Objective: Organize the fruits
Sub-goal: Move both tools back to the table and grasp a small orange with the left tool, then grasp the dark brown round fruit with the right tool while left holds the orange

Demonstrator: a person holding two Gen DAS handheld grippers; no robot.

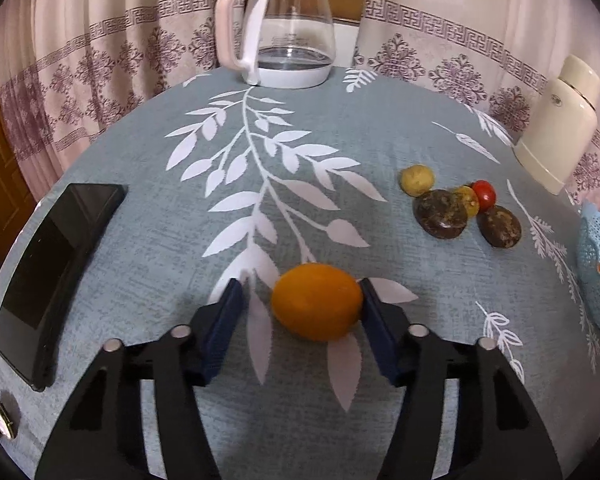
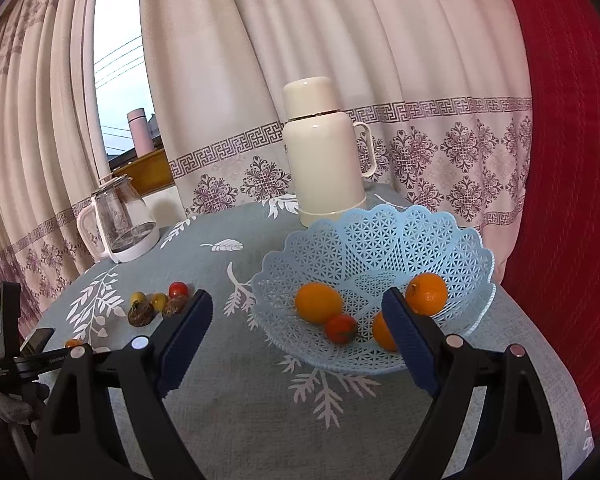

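Left wrist view: my left gripper [image 1: 302,300] straddles an orange [image 1: 317,301] lying on the leaf-print table [image 1: 148,264]. The pad on the picture's right touches the orange's side; the other pad stands a gap off, so the fingers are apart around the fruit, not yet clamped on it. Beyond the orange and toward the picture's right sits a cluster of small fruits: a red tomato [image 1: 484,194], a yellow-green one [image 1: 417,179] and two dark, wrinkled ones [image 1: 441,213]. A phone [image 1: 56,264] lies well left of the orange, a kettle [image 1: 288,36] far behind it, a flask [image 1: 560,128] far to its right.

I judge the orange firm, smooth-skinned, fairly light and apt to roll. It lies with its long axis across the jaws, so they would close on its two ends, and pressure should stay gentle and centred so it does not squirt out.

Right wrist view: my right gripper [image 2: 298,324] hovers with fingers wide apart and nothing between them, just before the blue basket [image 2: 380,232]. The basket already holds three oranges [image 2: 318,302] and a tomato [image 2: 341,328]. The small fruits lie well left of the basket, with the flask just behind it and the kettle far off to its left. The orange shows as a sliver well left of the basket, by my other tool.
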